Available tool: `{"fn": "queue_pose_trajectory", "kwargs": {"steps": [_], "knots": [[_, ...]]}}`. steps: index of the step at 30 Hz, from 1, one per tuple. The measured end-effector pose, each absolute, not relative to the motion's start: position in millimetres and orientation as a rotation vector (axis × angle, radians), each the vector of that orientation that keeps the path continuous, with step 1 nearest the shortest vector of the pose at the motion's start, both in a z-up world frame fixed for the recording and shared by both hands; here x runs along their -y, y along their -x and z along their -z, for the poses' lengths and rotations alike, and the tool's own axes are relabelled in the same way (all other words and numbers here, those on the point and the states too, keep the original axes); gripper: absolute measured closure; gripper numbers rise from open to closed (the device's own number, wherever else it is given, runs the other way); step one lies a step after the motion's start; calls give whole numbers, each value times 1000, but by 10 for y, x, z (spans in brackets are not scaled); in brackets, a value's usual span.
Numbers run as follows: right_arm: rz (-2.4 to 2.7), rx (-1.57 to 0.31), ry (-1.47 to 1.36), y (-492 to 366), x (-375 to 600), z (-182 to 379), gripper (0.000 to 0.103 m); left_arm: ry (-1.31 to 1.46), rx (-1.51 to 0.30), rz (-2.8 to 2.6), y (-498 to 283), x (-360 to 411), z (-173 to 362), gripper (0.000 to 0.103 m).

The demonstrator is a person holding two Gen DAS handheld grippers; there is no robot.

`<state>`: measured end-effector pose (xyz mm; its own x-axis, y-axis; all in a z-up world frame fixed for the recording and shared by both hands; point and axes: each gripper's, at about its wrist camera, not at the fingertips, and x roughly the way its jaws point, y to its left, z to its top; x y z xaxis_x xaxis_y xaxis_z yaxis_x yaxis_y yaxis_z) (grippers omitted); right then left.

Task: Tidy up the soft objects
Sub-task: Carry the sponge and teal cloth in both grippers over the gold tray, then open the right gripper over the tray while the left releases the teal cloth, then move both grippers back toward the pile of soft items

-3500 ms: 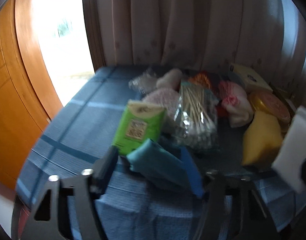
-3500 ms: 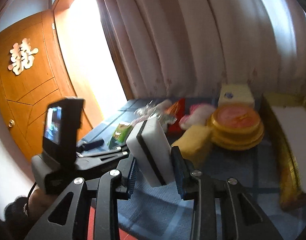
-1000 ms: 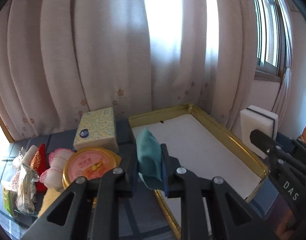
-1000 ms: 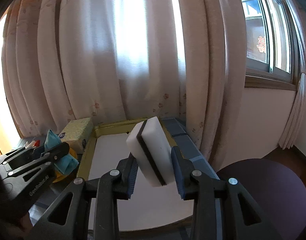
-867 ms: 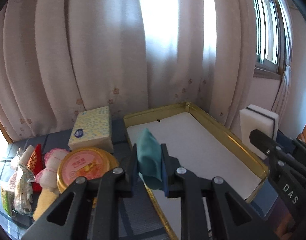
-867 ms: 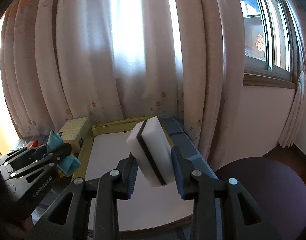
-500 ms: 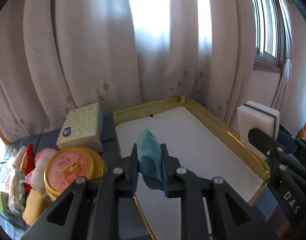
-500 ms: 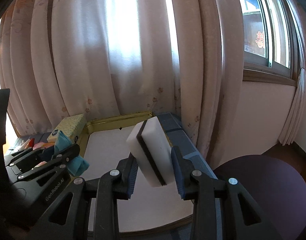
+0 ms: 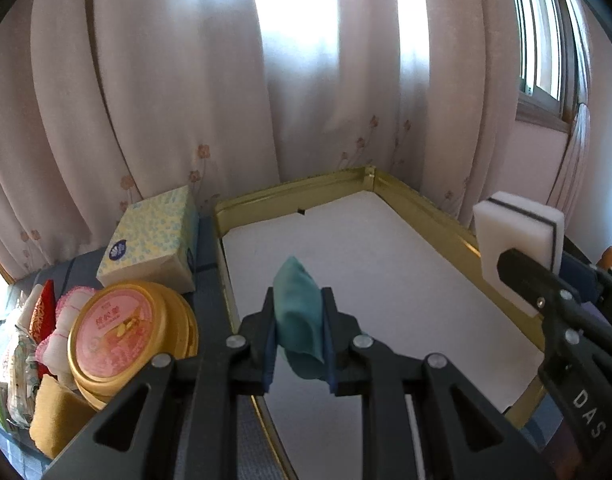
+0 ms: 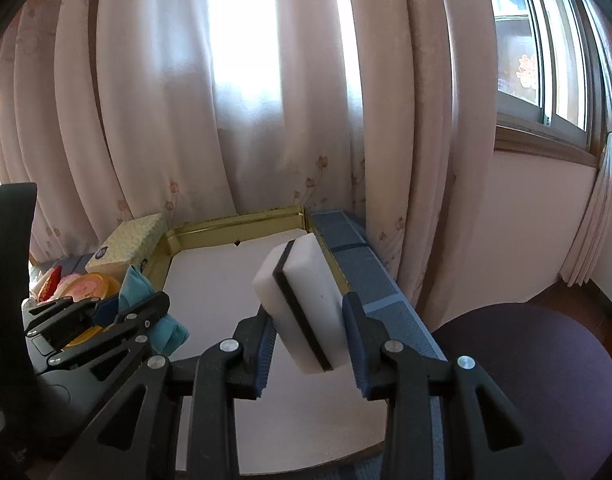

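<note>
White tray floor [image 9: 386, 280] lies bare; gold rim [image 9: 426, 212] walls it.

Home, prob. living rm or bedroom: pale floral curtains [image 10: 154, 120] floor-length over a sliding window [image 10: 546, 52]; table w/ blue checked cloth [image 10: 370, 276]; tissue box [image 9: 154, 240], round gold tin [image 9: 118, 332], snack packets [image 9: 22, 344] piled on it; purple seat [image 10: 526, 360] nearby.

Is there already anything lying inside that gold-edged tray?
No, the tray shows only its bare white bottom; the blue cloth and the white sponge are both held above it in the grippers.
</note>
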<state>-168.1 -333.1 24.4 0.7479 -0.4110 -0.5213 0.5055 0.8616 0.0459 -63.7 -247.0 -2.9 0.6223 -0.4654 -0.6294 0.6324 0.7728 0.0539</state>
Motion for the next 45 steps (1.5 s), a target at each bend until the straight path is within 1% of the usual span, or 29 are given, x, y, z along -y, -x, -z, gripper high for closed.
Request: {"fn": "queue_pose_trajectory", "kwargs": {"steps": [19,21,22,23,24,25,26,27,29,33,41,45], "knots": [[503,-565,-160,1572,3357,-135,67,-293,-651,619,566,2468,117,86],[484,-563,-163,1561,3351,-126,64,-296,-646,607,564,2454,113,80],[464,-559,-175,1559,3352,-122,62,-295,-643,603,569,2443,105,75],[457,-559,-186,1562,3356,-118,51,-294,-641,597,577,2430,90,61],[458,-558,-200,1567,3366,-117,37,-282,-633,612,600,2408,61,48],[458,-545,-218,1592,3373,-125,35,-282,-622,589,612,2386,32,41],[463,-525,-232,1632,3382,-143,33,-280,-604,568,626,2353,-4,26],[457,-504,-246,1673,3390,-168,31,-276,-582,558,644,2315,-45,14],[446,-474,-264,1730,3380,-213,29,-262,-542,557,687,2249,-118,3],[463,-422,-252,1807,3283,-306,23,-252,-506,536,722,2082,-198,1],[414,-395,-260,1724,2963,-311,23,-198,-535,474,610,1610,-161,1],[368,-374,-271,1626,2740,-296,23,-174,-520,414,540,1288,-139,1]]}}
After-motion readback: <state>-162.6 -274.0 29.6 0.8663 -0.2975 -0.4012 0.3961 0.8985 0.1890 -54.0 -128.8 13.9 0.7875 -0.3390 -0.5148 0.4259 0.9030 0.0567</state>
